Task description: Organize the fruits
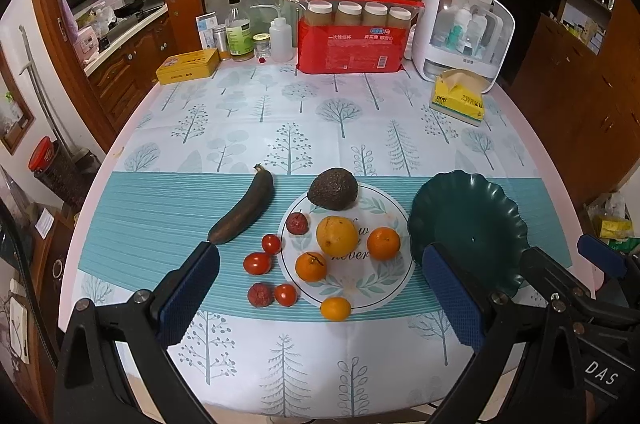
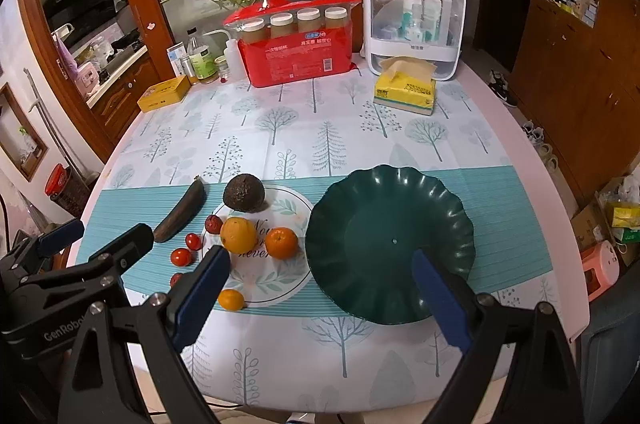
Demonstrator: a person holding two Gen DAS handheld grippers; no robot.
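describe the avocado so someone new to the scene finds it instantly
Start at the dark green scalloped plate. Left of it is a white printed circle with fruit on it. The avocado sits at its far edge: dark, rough-skinned, rounder than the blackened banana beside it.

Black gripper frames, blue textured pads (image 1: 188, 296), silver screws, white "GenRobot" lettering

Surface (image 1: 320, 128) w/ tree-print cloth: banana (image 1: 243, 210), avocado (image 1: 333, 190), oranges, tomatoes, green plate (image 1: 472, 224), tissue pack (image 1: 458, 98).

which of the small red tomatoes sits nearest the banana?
The upper cherry tomato, just right of the banana tip. The other two tomatoes lie lower, toward the table's near edge.
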